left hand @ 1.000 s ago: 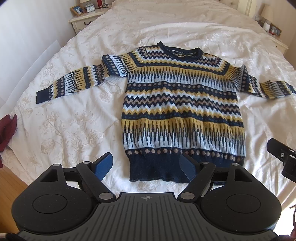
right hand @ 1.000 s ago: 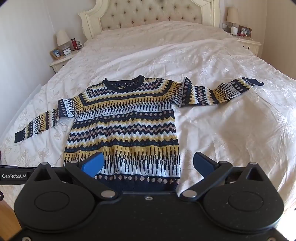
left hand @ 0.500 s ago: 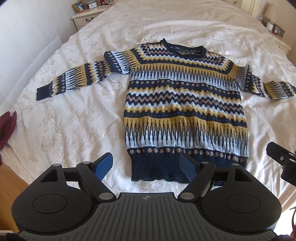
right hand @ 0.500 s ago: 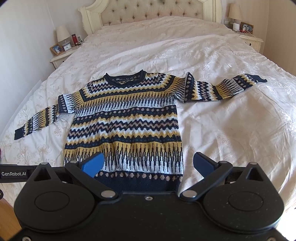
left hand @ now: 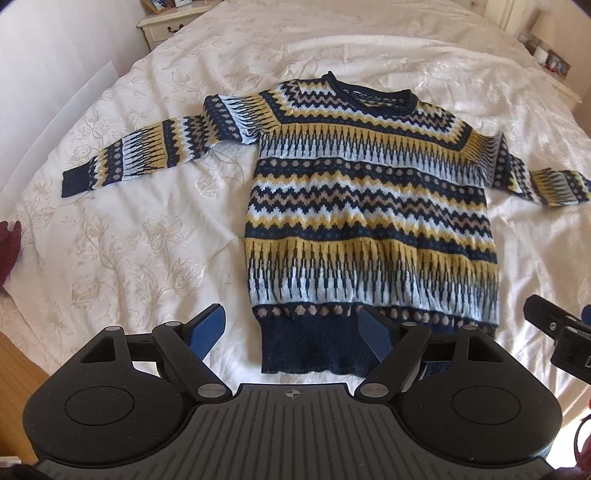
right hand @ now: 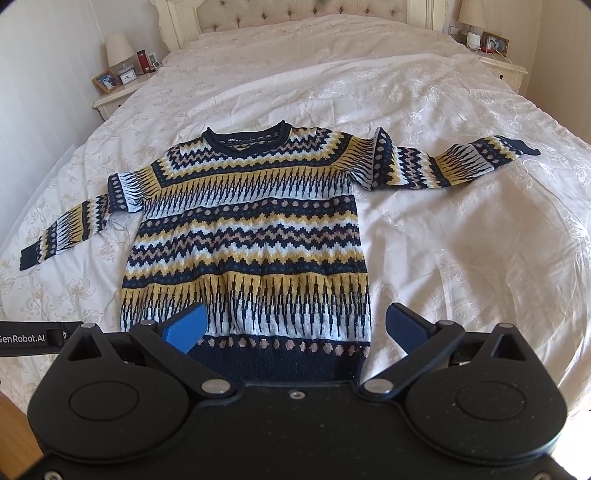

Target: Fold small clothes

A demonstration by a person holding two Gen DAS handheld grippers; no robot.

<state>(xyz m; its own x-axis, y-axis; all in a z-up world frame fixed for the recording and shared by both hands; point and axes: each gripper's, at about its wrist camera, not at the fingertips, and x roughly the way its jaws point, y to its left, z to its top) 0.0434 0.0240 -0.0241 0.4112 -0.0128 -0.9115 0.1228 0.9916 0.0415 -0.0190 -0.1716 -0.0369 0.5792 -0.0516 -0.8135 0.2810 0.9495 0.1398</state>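
The patterned knit sweater (left hand: 369, 206) lay flat and face up on the white floral bedspread (left hand: 129, 240), collar toward the headboard (right hand: 295, 14) and navy hem nearest the tongs. Its long axis ran straight away from both cameras, and both sleeves were spread out sideways. The left gripper (left hand: 293, 332) hung just short of the hem's left corner, jaws wide apart and holding nothing, one blue pad over the bare bedspread and the other over the hem band. The right gripper (right hand: 295, 326) hovered over the hem's right half, equally wide open and empty. Each tong seemed about equally near its own corner, so the hem looked the likeliest place for a two-handed pinch. Bedside tables (right hand: 114, 98) flanked the bed.
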